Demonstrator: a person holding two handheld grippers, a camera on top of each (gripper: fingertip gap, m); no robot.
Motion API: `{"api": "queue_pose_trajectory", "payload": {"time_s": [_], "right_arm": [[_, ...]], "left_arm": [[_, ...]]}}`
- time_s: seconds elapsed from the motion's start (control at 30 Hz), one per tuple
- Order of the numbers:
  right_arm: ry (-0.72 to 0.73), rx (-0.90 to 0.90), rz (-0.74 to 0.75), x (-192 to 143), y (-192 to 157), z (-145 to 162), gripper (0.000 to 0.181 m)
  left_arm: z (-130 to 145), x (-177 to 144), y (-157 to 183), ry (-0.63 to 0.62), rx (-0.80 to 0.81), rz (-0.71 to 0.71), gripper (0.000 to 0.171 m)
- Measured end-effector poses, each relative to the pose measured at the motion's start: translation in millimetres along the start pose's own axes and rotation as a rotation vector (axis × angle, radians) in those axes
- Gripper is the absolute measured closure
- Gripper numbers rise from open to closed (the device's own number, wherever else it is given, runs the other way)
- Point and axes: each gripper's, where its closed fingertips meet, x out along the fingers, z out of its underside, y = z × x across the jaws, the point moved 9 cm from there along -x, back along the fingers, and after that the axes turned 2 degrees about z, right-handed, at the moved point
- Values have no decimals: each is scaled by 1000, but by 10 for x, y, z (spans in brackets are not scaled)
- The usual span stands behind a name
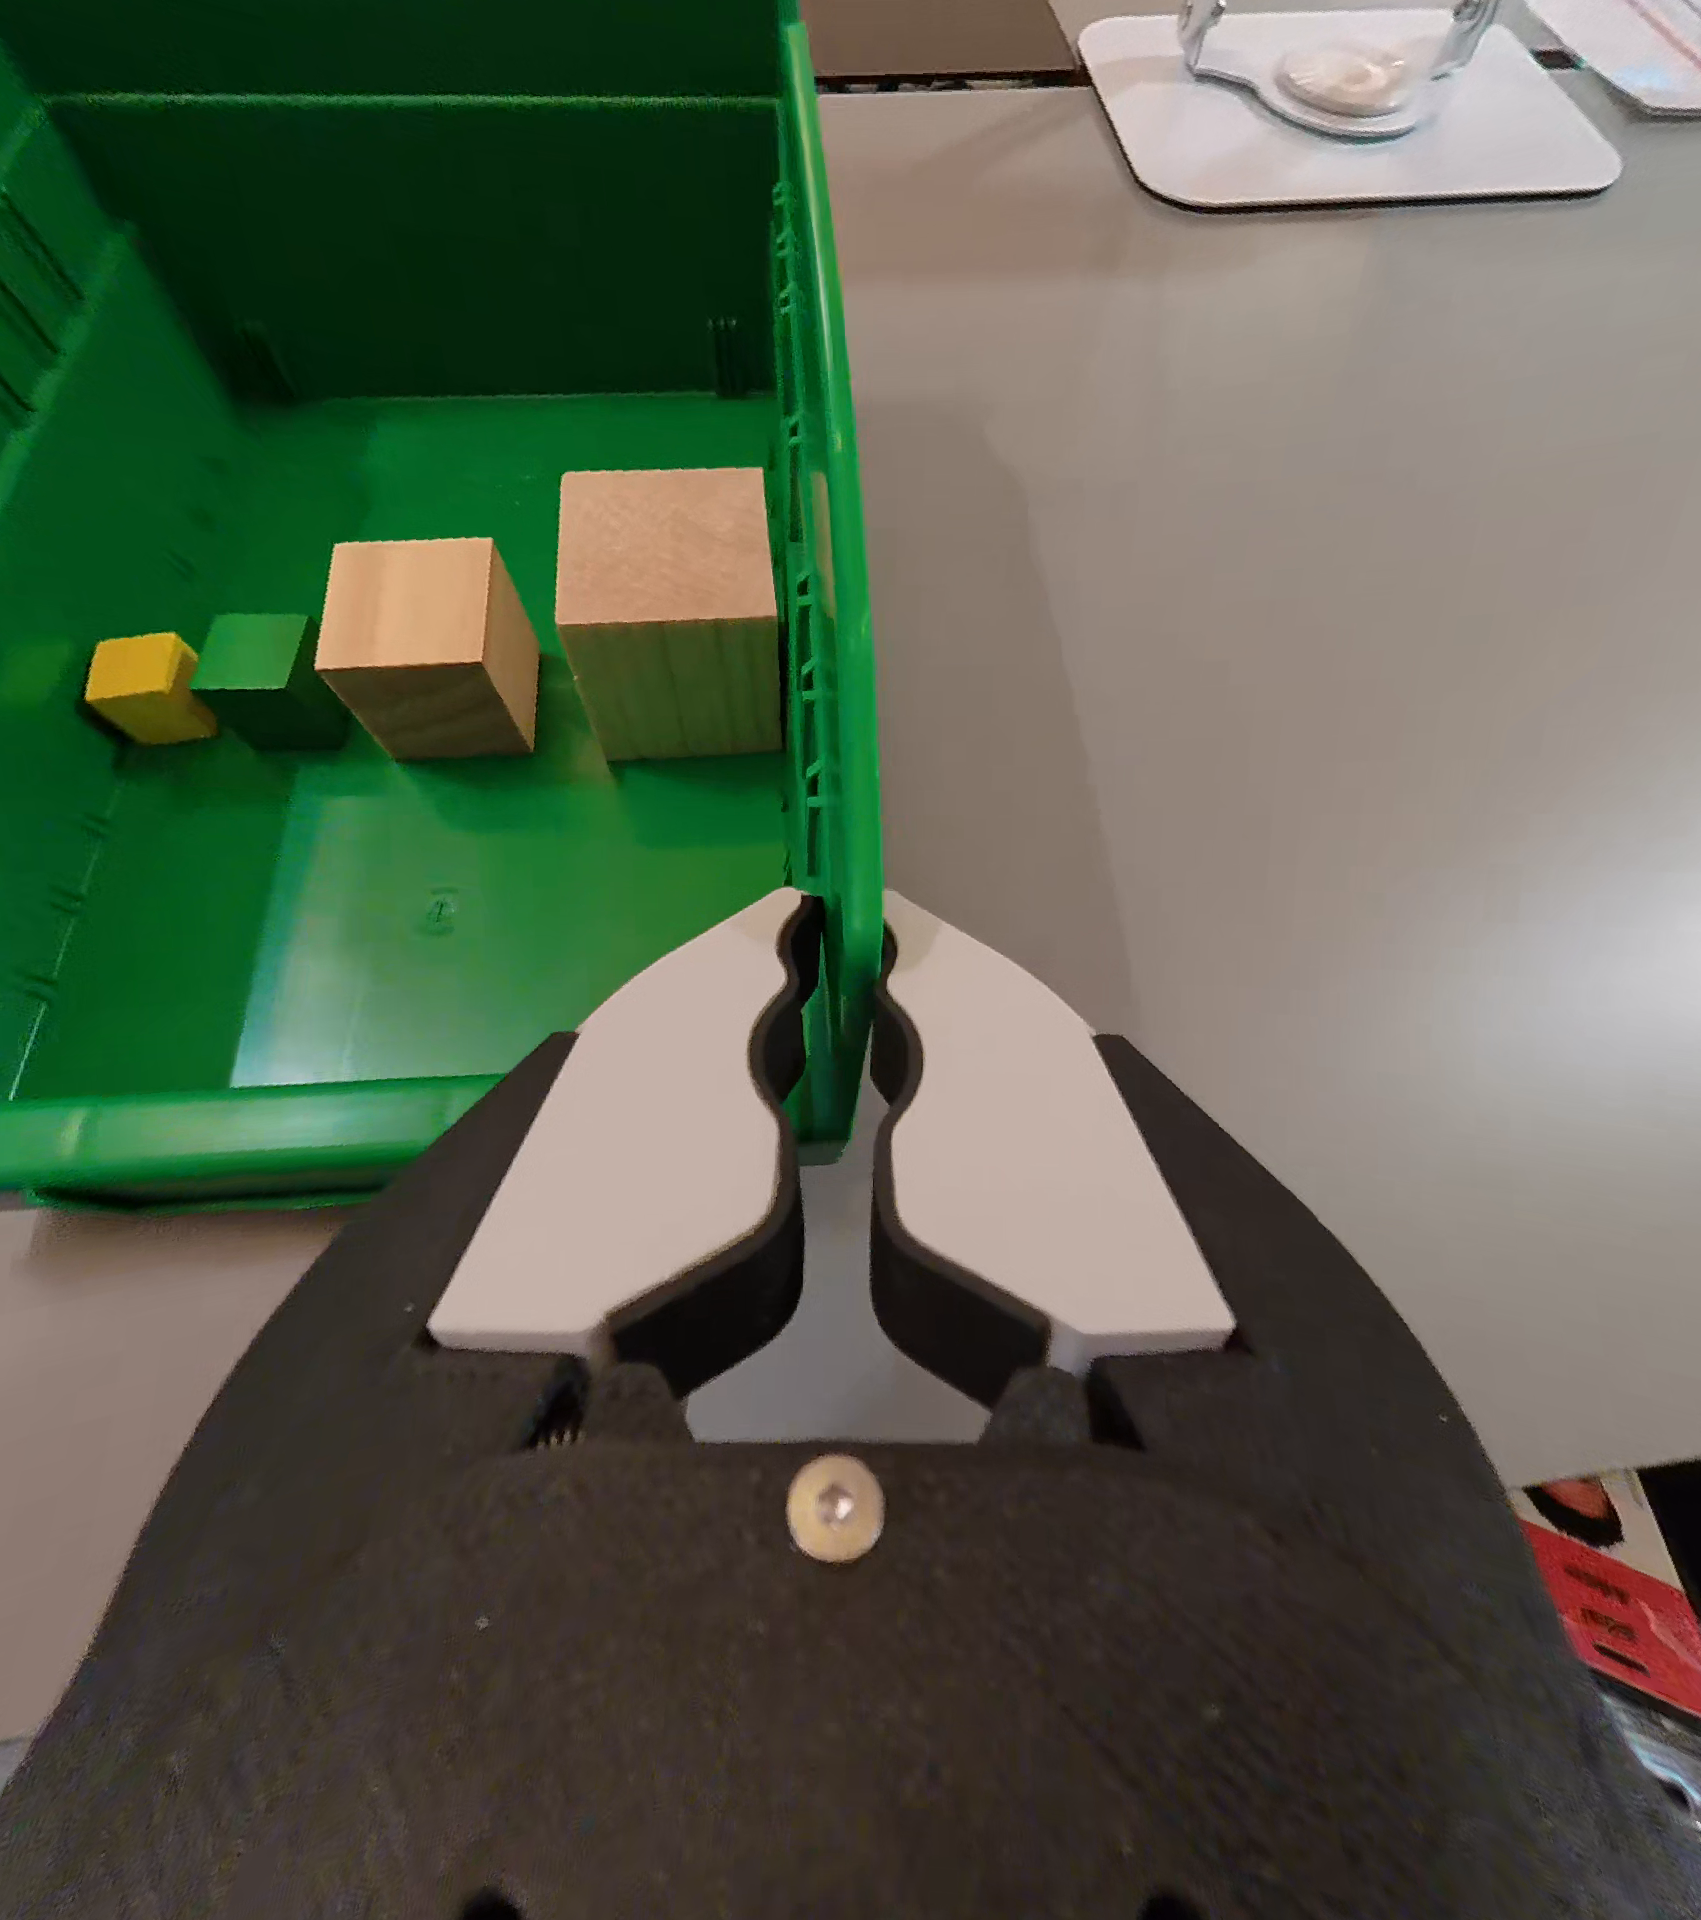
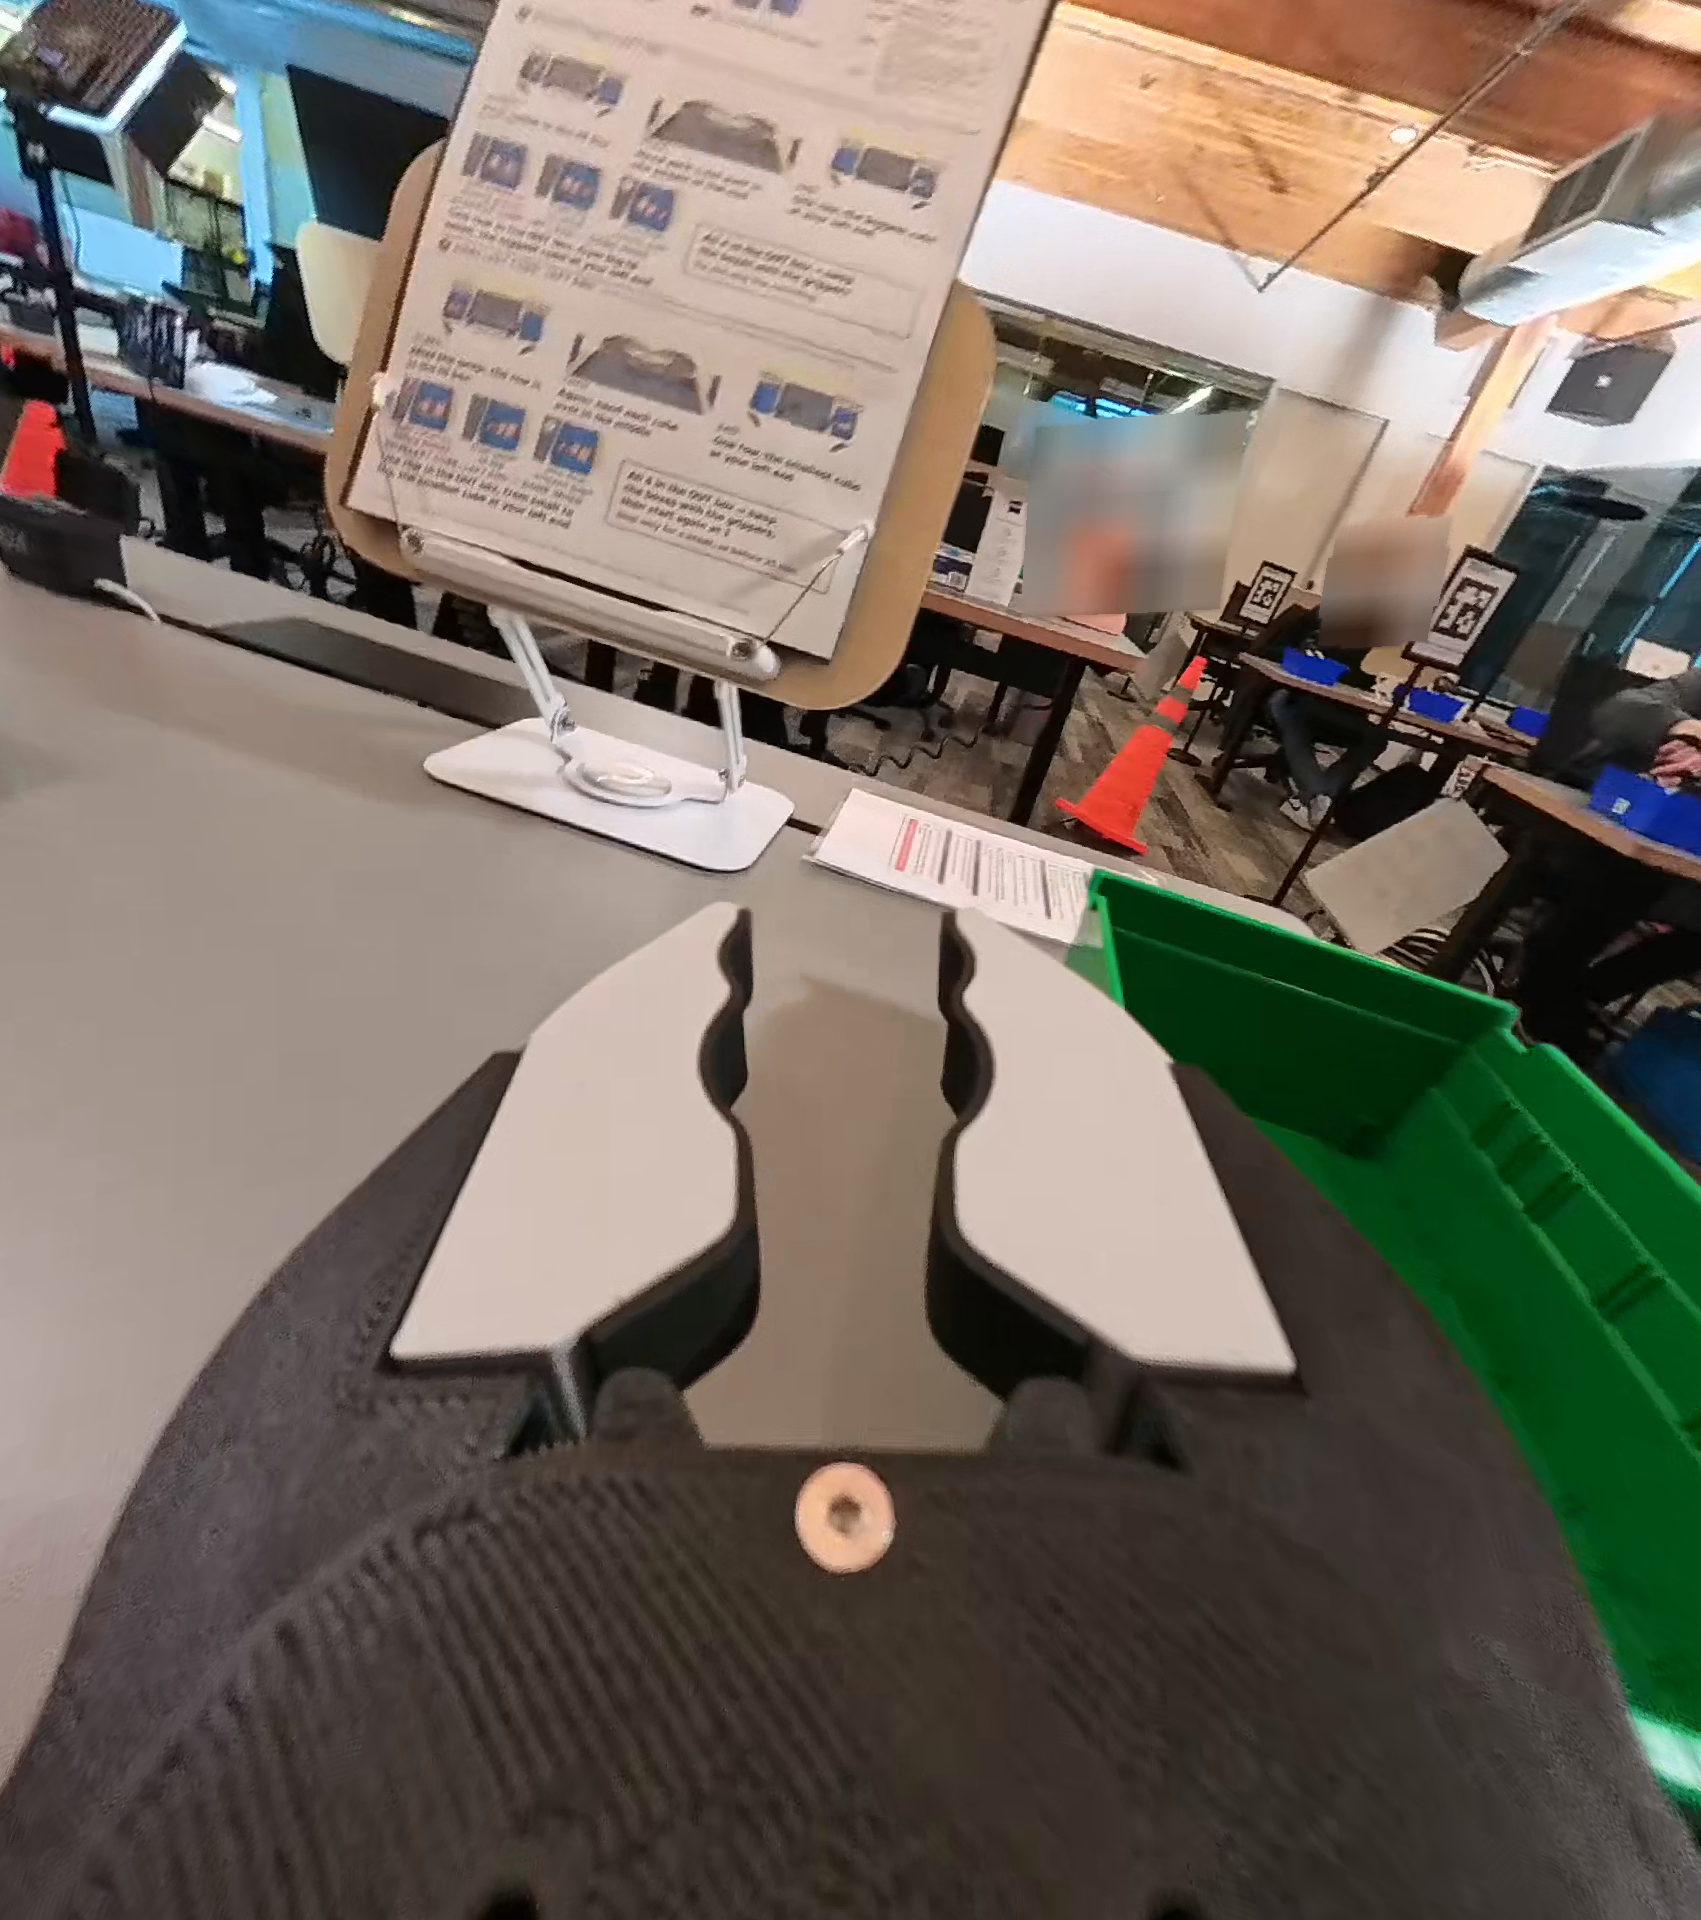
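The left gripper pinches the side wall of the green bin, which runs straight ahead. The right gripper is spread and empty above the table, a second green bin on its right.

Straight ahead of the right gripper, a document stand sits on the grey table, a printed sheet clipped to its tilted board. Just ahead and to the right, a loose paper lies flat. Beyond the table's far edge, right of centre, there's an orange cone on the floor, and blue bins on tables farther right. High on the far left, a light panel. Over by the left gripper, the stand's white base is far ahead to the right, and a red packet lies behind on the right.
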Motion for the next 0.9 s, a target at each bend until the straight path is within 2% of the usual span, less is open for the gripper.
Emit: {"api": "queue_pose_trajectory", "payload": {"time_s": [0.3,0.5,0.9], "right_arm": [[-8,90,-65,31,-47,30,147],[-21,122,-86,52,-61,54,148],[-36,142,-99,76,-66,81,147]], "left_arm": [[42,0,122,32,9,157,156],[22,62,224,39,100,178,154],[16,87,241,39,126,185,153]]}}
